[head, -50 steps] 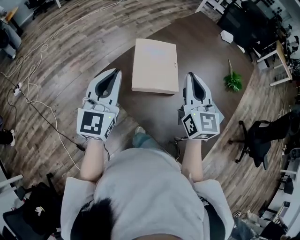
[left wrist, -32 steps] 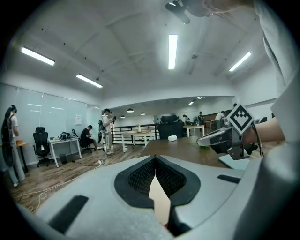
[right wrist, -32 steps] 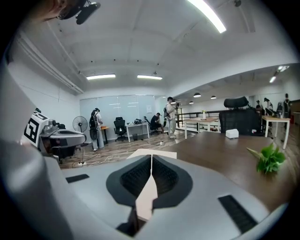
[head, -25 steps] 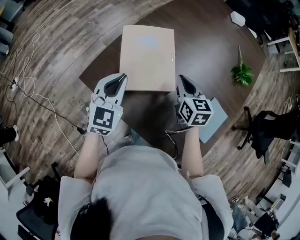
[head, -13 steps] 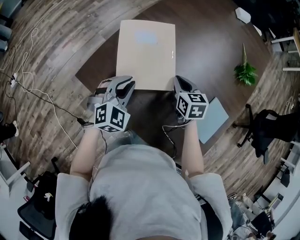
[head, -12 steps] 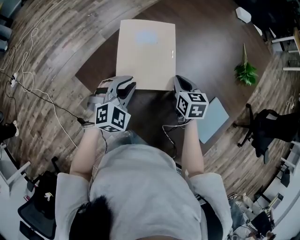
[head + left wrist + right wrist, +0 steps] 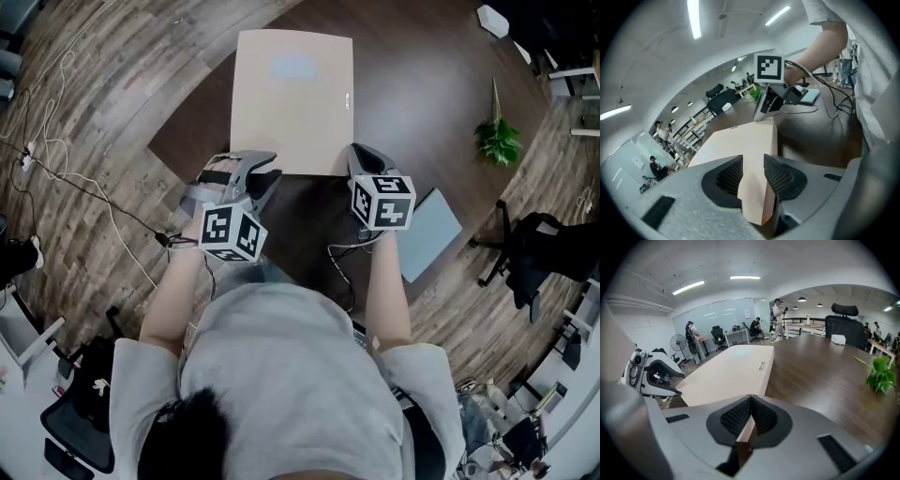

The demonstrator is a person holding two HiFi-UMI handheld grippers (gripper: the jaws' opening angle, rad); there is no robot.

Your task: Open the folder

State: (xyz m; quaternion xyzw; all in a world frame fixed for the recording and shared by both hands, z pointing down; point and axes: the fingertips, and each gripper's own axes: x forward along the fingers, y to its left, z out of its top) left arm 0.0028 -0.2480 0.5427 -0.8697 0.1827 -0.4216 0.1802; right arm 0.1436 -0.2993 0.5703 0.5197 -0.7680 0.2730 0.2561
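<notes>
Folder (image 7: 292, 98) lies flat on dark table (image 7: 412, 94) above plank floor (image 7: 112, 84).

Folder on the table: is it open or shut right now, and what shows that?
Shut. The folder lies flat on the table, its cover down all round, with nothing inside showing.

This is an open-plan office. A long dark tabletop (image 7: 825, 366) stands on a wood-plank floor (image 7: 103, 103), with black swivel chairs (image 7: 525, 248) nearby. Behind are glass partition walls (image 7: 717, 315), desks (image 7: 737, 336) with people (image 7: 754, 327) seated, ceiling strip lights (image 7: 688, 287), a standing fan (image 7: 677, 342) and a potted plant (image 7: 497, 141).
</notes>
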